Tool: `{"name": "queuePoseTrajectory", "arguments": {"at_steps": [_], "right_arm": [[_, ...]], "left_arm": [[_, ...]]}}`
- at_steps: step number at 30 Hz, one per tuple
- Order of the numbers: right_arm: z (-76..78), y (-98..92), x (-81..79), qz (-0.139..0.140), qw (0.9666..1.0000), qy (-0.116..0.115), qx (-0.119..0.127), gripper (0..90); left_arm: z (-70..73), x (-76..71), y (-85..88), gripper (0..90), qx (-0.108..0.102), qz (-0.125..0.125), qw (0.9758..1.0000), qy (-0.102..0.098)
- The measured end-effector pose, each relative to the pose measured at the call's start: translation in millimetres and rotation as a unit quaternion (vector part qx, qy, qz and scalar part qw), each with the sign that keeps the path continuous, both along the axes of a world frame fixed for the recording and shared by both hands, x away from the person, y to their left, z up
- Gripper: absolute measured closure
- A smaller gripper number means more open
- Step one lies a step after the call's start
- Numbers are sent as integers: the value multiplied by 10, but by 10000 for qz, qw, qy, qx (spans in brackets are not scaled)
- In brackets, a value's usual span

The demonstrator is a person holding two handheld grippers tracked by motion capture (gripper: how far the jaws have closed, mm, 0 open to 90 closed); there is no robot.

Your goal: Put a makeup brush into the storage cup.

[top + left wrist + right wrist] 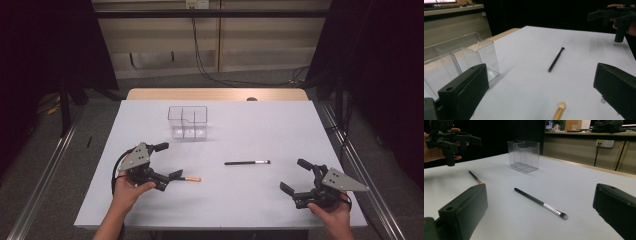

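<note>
The white bench [250,200] holds a clear plastic box with small compartments [188,122]. Nearer the person than the box lie a long black brush [247,162] and a gold-handled brush [190,179]. The left gripper [168,161] hangs over the gold brush, fingers apart, probably to grab it. The right gripper [295,176] waits, fingers apart too.

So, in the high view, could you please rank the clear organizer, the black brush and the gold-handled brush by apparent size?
1. Clear organizer, clearly the largest.
2. Black brush, long and thin.
3. Gold-handled brush, shortest as seen, though the left gripper covers part of it, so its full length is unsure.
</note>
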State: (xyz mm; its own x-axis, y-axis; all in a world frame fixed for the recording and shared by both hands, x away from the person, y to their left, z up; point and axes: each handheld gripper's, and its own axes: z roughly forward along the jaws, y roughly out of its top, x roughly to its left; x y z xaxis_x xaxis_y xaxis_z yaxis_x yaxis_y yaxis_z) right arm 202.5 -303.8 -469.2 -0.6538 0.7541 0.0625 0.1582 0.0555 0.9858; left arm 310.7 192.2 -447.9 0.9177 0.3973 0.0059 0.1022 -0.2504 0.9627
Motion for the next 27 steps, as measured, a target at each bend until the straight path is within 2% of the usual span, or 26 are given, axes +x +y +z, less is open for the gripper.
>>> {"name": "queuePoseTrajectory", "arguments": {"at_steps": [2, 5, 8, 10, 12, 15, 17, 23, 25, 26, 27], "right_arm": [[-1, -5, 1, -3, 10000, -8, -4, 0], [-6, -10, 4, 8, 10000, -1, -12, 0], [-8, -12, 4, 1, 10000, 8, -13, 0], [-7, -12, 4, 3, 10000, 7, -11, 0], [-7, -13, 3, 0, 10000, 13, -5, 0], [-9, -12, 4, 7, 10000, 26, -16, 0], [-10, -9, 3, 16, 10000, 37, -11, 0], [-14, -6, 8, 33, 10000, 42, -38, 0], [-13, -4, 8, 42, 10000, 44, -34, 0], [-13, -2, 8, 44, 10000, 45, -38, 0], [-13, -1, 8, 49, 10000, 44, -41, 0]], "left_arm": [[-7, 13, -29, 0, 90, -19, 9999, 122], [-21, 26, -88, 0, 404, -34, 9988, 284], [-36, 45, -140, 0, 791, -141, 9960, 391], [-45, 55, -172, 0, 1029, -152, 9933, 507], [-48, 69, -192, 0, 1199, -187, 9908, 601], [-37, 87, -214, 0, 1511, -263, 9859, 674], [-19, 95, -222, 0, 1743, -325, 9816, 713], [5, 134, -232, 0, 2235, -459, 9692, 923], [7, 146, -241, 0, 2318, -476, 9666, 982], [14, 154, -243, 0, 2422, -516, 9635, 1017], [14, 155, -252, 0, 2463, -513, 9623, 1037]]}}
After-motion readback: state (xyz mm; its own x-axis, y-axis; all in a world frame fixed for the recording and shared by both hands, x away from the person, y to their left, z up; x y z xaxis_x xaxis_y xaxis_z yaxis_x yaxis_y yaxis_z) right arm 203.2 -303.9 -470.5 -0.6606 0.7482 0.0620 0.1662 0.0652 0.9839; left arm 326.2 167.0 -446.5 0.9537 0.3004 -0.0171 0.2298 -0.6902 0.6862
